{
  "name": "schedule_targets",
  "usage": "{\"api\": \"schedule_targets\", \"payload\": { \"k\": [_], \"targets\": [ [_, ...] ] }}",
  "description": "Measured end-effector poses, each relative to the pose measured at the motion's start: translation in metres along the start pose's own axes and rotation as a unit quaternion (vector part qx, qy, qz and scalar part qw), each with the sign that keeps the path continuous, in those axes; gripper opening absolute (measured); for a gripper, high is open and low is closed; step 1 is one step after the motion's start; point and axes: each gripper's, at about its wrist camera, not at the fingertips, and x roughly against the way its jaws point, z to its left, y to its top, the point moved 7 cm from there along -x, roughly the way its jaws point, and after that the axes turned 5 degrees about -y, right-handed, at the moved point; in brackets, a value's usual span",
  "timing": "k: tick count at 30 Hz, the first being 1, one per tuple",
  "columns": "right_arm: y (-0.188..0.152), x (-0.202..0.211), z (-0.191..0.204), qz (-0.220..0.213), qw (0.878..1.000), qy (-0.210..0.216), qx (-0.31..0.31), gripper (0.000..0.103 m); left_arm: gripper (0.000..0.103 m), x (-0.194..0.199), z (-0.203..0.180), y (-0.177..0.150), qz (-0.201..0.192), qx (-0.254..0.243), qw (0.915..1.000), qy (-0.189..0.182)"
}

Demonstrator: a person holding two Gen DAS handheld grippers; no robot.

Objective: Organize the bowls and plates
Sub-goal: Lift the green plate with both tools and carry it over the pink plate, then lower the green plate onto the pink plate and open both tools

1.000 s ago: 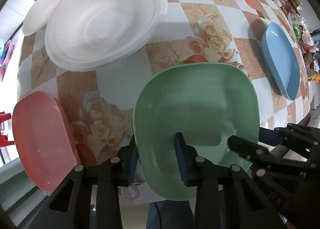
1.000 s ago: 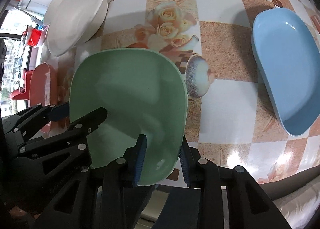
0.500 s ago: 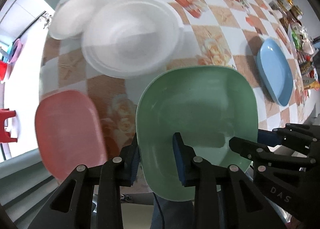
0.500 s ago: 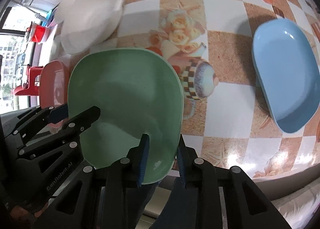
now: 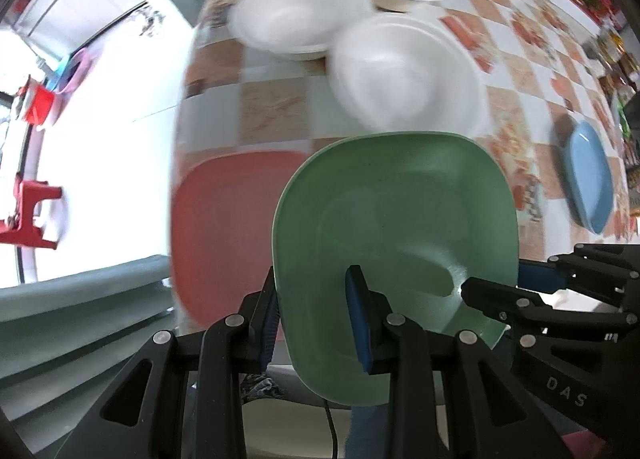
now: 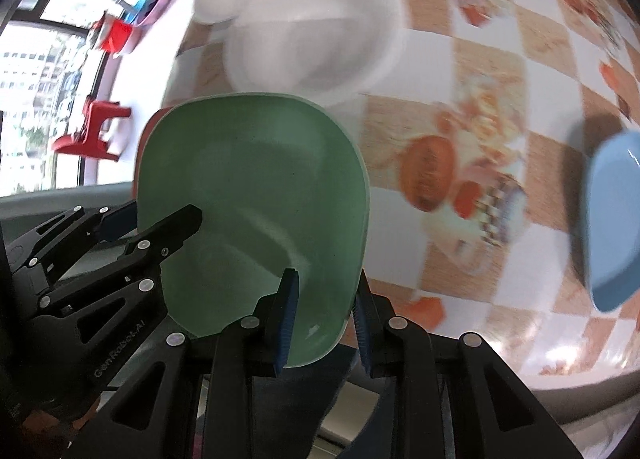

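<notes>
Above the near table edge, both grippers hold one green plate [image 5: 394,215] between them, clear of the cloth.

Left gripper [image 5: 314,319]: reaches forward and low, fingers level. Jaws closed down on the plate's near-left rim, one blue pad [image 5: 357,315] inside the dish, the other under the outer edge.

Right gripper [image 6: 323,321]: comes in from the plate's other side, seen in the left wrist view as black linkages at lower right. Jaws clamped on the near-right rim, one pad [image 6: 289,311] on the inner face, the other outside the rim.

Green plate: square with rounded corners, shallow, tilted slightly toward the cameras.

Just beyond and left of it a pink plate [image 5: 228,227] lies flat at the table [image 5: 272,111] corner, its right side hidden behind the green rim. Farther back, three white bowls [image 5: 404,71], two of them overlapping; all blurred. Blue plate [image 5: 588,175] well apart at the far right. Checked floral cloth covers the table. Red stool [image 6: 94,131] on the floor beyond the left edge.
</notes>
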Motion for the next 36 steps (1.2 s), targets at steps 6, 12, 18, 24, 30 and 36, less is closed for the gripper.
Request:
{"api": "schedule_targets", "payload": {
  "k": [6, 12, 18, 24, 30, 36],
  "targets": [
    [0.016, -0.018, 0.035, 0.009, 1.000, 0.019, 0.022, 0.029, 0.034, 0.001, 0.032, 0.007, -0.010, 0.006, 0.9995, 0.029],
    [0.038, -0.036, 0.063, 0.018, 0.999, 0.036, 0.020, 0.029, 0.034, -0.011, 0.062, 0.008, -0.002, 0.022, 0.9987, 0.045],
    [0.046, -0.046, 0.082, 0.027, 0.998, 0.044, 0.024, 0.030, 0.034, -0.022, 0.084, 0.009, -0.002, 0.025, 0.9975, 0.066],
    [0.042, -0.052, 0.092, 0.037, 0.998, 0.043, 0.030, 0.030, 0.035, -0.035, 0.091, 0.008, 0.004, 0.026, 0.9969, 0.074],
    [0.043, -0.052, 0.088, 0.034, 0.998, 0.047, 0.027, 0.030, 0.039, -0.041, 0.093, 0.010, 0.003, 0.034, 0.9968, 0.071],
    [0.039, -0.041, 0.074, 0.026, 0.998, 0.049, 0.025, 0.030, 0.074, -0.035, 0.091, 0.012, -0.016, 0.024, 0.9958, 0.087]
  ]
}}
